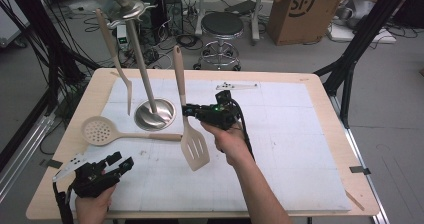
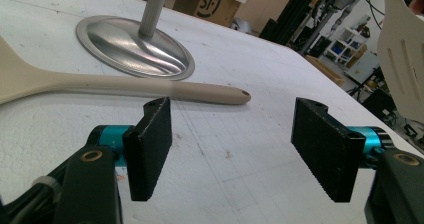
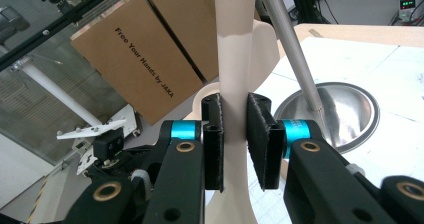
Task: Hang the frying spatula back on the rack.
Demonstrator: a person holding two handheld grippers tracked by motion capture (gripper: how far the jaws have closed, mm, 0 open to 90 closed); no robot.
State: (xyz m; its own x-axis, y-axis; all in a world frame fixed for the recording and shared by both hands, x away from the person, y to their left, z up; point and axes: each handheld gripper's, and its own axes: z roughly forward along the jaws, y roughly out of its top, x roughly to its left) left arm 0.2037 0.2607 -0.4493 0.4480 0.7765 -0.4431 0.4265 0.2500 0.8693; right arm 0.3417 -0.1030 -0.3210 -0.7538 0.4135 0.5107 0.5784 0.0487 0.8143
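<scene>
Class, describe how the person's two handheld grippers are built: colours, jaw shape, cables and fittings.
Both the left gripper and right gripper are black, with flat rectangular black pads, turquoise collars and brass-coloured rivets. Black cables trail from them; a grey three-cornered plate tops each. Forearms are bare.

left gripper (image 2: 232, 149): black body, flat black pads, teal collars, brass screws, grey three-cornered plate | right gripper (image 3: 234, 144): same build, green light, black cable | forearms: bare, no sleeves

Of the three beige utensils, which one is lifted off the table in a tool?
The slotted turner, clamped at its handle by the right tool. The skimmer lies flat on the table; the fork hangs from the metal stand.
</scene>
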